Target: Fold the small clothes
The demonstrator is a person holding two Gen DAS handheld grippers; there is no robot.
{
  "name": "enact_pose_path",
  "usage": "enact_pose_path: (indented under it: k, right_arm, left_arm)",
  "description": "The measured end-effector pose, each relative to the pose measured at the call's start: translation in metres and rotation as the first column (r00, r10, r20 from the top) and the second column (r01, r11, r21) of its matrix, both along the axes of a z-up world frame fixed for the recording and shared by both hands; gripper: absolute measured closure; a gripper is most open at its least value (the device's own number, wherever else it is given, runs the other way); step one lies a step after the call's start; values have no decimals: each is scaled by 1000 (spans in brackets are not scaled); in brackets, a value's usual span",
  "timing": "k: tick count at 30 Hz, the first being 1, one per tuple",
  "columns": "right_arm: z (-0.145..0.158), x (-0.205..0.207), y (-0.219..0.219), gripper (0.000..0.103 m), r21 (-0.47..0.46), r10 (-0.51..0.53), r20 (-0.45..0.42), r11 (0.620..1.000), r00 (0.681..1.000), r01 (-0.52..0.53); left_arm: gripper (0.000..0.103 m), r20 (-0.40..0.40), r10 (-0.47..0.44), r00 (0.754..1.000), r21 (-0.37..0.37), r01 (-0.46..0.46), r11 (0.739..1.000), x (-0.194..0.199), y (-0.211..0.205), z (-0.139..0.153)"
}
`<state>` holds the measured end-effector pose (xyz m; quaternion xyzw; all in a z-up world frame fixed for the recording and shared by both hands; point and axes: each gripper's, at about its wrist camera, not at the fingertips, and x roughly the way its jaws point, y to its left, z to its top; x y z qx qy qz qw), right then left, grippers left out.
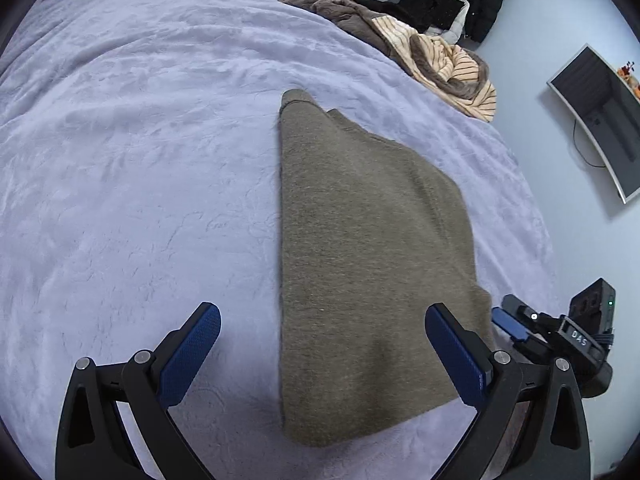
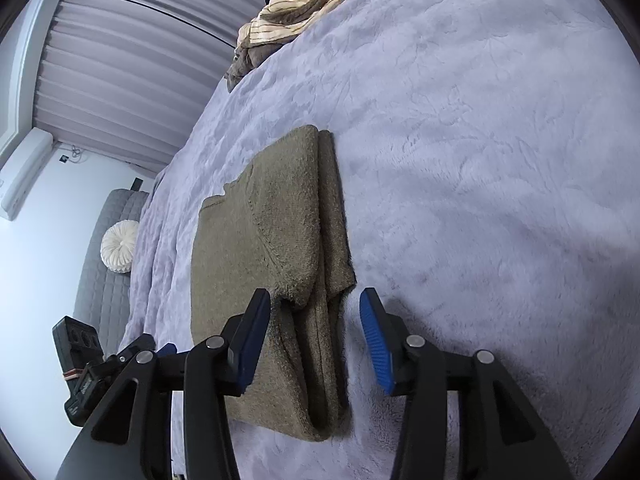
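Observation:
An olive-brown knitted garment (image 1: 368, 248) lies folded into a long strip on the lavender plush bedspread (image 1: 140, 160). My left gripper (image 1: 322, 312) hovers over its near end, jaws wide open, nothing between the pads. In the right wrist view the same garment (image 2: 272, 232) shows stacked layers and a folded edge on its right. My right gripper (image 2: 315, 296) is open above that near edge, with the cloth lying below the blue pads (image 2: 374, 336) and not pinched. The right gripper (image 1: 516, 324) also appears at the garment's right corner in the left wrist view.
A heap of striped cream and brown clothes (image 1: 440, 56) and a black garment (image 1: 460, 0) lie at the bed's far right edge. A screen (image 1: 600, 120) hangs on the wall. A grey sofa with a white round cushion (image 2: 118, 252) stands beyond the bed.

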<state>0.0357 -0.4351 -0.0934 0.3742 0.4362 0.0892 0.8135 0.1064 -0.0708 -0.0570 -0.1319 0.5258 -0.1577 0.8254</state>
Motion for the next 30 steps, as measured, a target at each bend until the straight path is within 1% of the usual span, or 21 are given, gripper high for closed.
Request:
enact_pose_path:
  k: [5, 8, 11, 16, 19, 22, 25, 27, 28, 30]
  right_arm:
    - [-1, 4, -2, 53, -12, 6, -8, 1000, 1000, -6]
    - [-1, 7, -1, 53, -24, 18, -14, 1000, 1000, -18]
    - [-1, 12, 0, 53, -32, 26, -18, 999, 999, -27]
    - [0, 20, -1, 53, -35, 40, -26, 999, 999, -41]
    - [-2, 23, -2, 53, -36, 47, -37, 998, 998, -48]
    - [-4, 27, -6, 52, -26, 52, -41, 998, 998, -53]
    - [-9, 34, -10, 36, 10, 69, -47, 998, 996, -69]
    - [-12, 40, -11, 36, 26, 88, -52, 996, 995, -87]
    - [-13, 44, -11, 36, 34, 107, -55, 994, 993, -105]
    - [-16, 53, -6, 36, 43, 153, -65, 988, 986, -151]
  left_arm:
    - [1, 1, -19, 1000, 84, 19, 996, 7, -3, -8]
    - [1, 3, -39, 999, 116, 39, 992, 11, -6, -10]
    - [1, -2, -51, 999, 125, 51, 991, 15, -9, -13]
    - [1, 1, -77, 997, 116, 76, 990, 25, -12, -15]
    - [1, 9, -100, 995, 70, 99, 993, 37, -8, -13]
    - [1, -19, -133, 991, -24, 133, 991, 51, -2, -17]
    - [1, -37, -157, 987, -69, 154, 986, 63, -1, -25]
    - [1, -53, -169, 984, -118, 162, 980, 70, -1, -33]
    - [1, -72, -181, 981, -151, 169, 974, 73, -2, -38]
    - [1, -112, -194, 975, -187, 171, 967, 78, -7, -49]
